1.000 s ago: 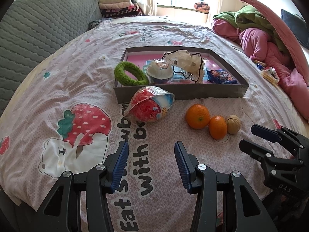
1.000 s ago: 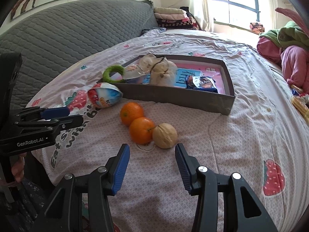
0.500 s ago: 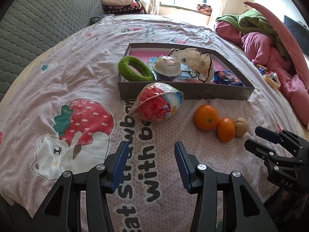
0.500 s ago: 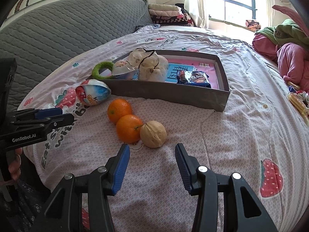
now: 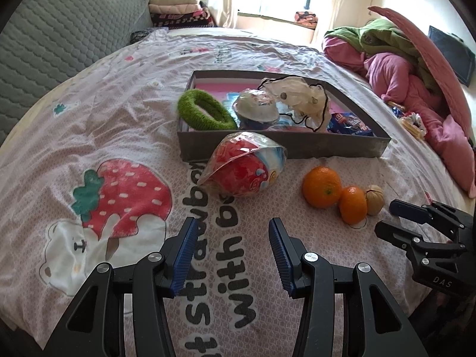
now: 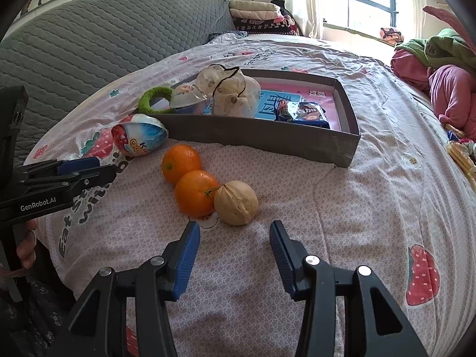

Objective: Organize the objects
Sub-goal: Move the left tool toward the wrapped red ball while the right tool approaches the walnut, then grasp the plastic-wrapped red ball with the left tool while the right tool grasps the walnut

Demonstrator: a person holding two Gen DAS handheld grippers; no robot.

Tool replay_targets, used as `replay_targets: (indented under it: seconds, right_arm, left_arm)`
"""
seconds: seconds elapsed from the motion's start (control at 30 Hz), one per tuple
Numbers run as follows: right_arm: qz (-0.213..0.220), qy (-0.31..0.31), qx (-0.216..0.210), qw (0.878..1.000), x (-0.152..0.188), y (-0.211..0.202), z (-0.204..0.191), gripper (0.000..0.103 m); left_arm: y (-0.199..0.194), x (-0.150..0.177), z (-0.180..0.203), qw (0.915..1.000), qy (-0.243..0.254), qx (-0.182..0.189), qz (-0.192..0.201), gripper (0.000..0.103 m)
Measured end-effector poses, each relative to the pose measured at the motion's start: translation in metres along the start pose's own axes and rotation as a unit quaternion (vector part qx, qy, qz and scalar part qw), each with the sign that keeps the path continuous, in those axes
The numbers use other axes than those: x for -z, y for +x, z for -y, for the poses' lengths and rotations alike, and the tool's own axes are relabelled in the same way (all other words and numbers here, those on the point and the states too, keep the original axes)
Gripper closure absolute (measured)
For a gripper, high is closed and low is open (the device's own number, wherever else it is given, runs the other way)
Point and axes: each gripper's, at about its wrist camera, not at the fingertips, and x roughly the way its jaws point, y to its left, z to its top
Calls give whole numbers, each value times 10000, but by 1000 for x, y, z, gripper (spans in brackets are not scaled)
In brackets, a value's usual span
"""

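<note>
At the bottom of each wrist view the left gripper (image 5: 230,238) and right gripper (image 6: 235,242) sit spread and empty. Just beyond, mid-frame, a walnut (image 6: 236,202), two oranges (image 6: 196,192) (image 6: 181,163) and a wrapped toy egg (image 5: 245,163) lie loose on the bedsheet (image 5: 119,95). Farther up, the grey tray (image 6: 267,141) already holds a green ring (image 5: 203,109), a snack packet (image 6: 303,114) and bagged items, so I judge the sorting partly done.

- Left gripper (image 5: 230,251): black frame, ribbed blue finger pads (image 5: 184,254), silver screws, white "GenRobot.AI" marking.
- Right gripper (image 6: 235,254): identical build; white "DAS" marking.
</note>
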Motion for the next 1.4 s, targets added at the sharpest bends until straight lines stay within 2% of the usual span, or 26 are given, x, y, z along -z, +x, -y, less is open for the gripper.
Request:
replay_targets:
  seconds: [0.57, 1.1, 1.4]
  right_arm:
    - [62, -146, 145, 9998, -1, 3, -4, 54]
    - [-2, -30, 90, 10000, -1, 10, 3, 54]
    - [48, -112, 151, 9998, -3, 15, 2, 54]
  left_arm:
    - [12, -7, -2, 9999, 86, 55, 91, 49]
    - [28, -20, -10, 9997, -12, 214, 142, 49]
    - [33, -27, 1, 9987, 163, 438, 201, 47]
